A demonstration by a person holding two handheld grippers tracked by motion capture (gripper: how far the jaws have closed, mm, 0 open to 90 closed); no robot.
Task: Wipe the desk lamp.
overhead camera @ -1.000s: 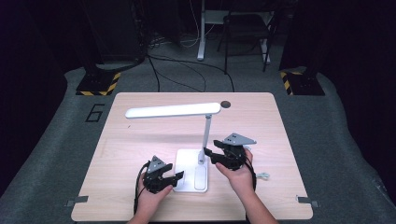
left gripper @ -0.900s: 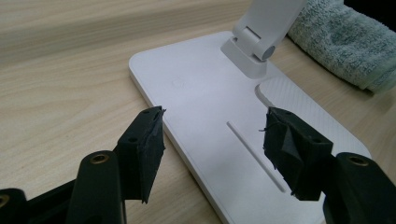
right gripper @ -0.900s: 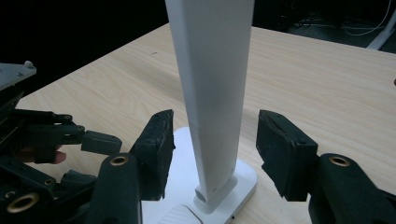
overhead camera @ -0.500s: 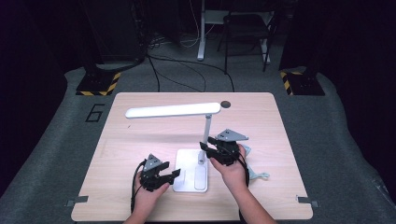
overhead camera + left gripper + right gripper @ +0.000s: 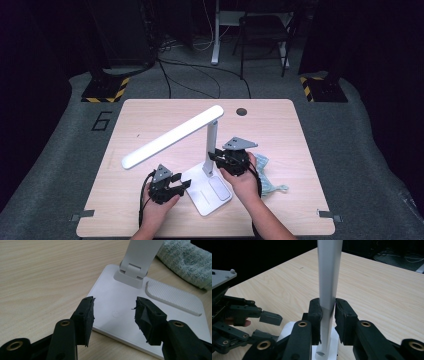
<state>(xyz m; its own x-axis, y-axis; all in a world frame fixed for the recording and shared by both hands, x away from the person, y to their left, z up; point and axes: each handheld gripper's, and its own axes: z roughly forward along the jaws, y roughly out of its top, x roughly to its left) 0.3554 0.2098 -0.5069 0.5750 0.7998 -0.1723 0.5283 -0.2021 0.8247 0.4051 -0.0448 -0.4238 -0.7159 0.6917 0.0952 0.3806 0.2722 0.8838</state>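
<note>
Two black two-jaw grippers of mine work on one white desk lamp (image 5: 200,165) at the near middle of the pale wooden table (image 5: 280,130).

My right gripper (image 5: 327,315) has just been closing and now clamps the lamp's white upright post (image 5: 329,277) low down, both pads pressed against its sides. My left gripper (image 5: 115,312) has just been closing too, yet its jaws stand partly open above the near left edge of the lamp's flat white square base (image 5: 120,312), with nothing between the pads. From the high view, the long white lamp head (image 5: 172,136) slants out to the left. Just right of the base, under my right hand (image 5: 246,180), lies a crumpled pale blue-green cloth (image 5: 270,182).
</note>
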